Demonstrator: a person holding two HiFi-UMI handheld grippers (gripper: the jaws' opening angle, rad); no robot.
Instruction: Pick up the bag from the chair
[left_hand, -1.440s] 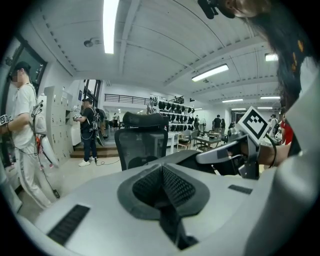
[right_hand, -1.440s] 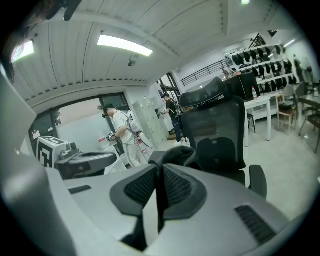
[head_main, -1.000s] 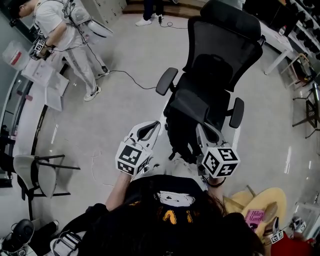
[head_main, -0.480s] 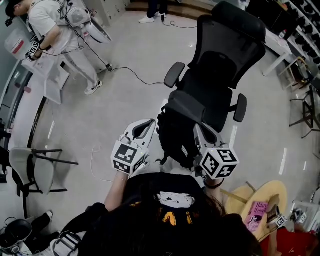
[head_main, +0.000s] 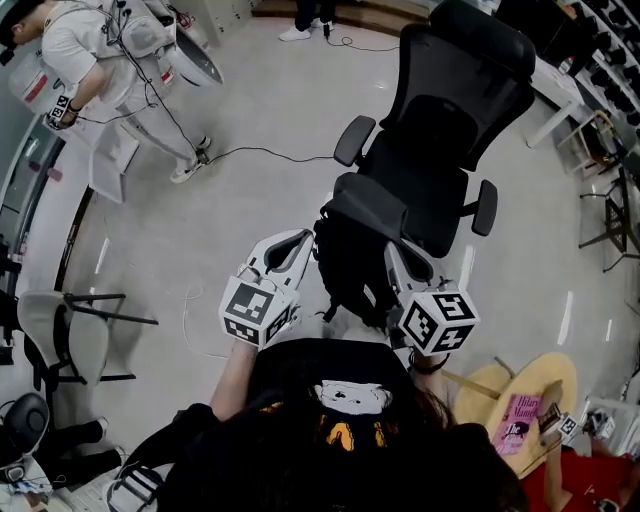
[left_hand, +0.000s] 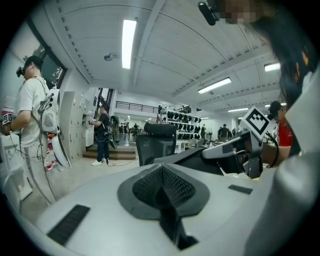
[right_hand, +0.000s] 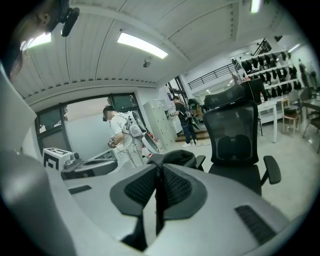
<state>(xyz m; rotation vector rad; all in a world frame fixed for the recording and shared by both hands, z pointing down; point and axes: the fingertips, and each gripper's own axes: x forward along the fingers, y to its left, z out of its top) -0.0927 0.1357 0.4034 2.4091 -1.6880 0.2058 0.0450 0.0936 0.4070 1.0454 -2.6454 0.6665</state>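
Observation:
A black bag (head_main: 350, 262) hangs in front of the black office chair (head_main: 440, 170), off its seat and close to my body. My left gripper (head_main: 300, 243) is at the bag's left edge and my right gripper (head_main: 393, 255) at its right edge. In the left gripper view the jaws (left_hand: 162, 185) are pressed together with a dark strip running down from the pads. The right gripper (right_hand: 160, 187) is shut the same way, with the bag's top (right_hand: 175, 157) just beyond it. The chair (right_hand: 235, 135) stands behind it with its seat bare.
A person in white (head_main: 110, 60) stands at the far left by a counter. A cable (head_main: 260, 155) runs over the floor. There is a grey chair (head_main: 70, 340) at my left, a white table (head_main: 560, 80) at the back right, and a yellow round table with a pink book (head_main: 518, 420) at my right.
The bag has moved off the chair seat toward me, together with both grippers. The chair now stands farther from the grippers.

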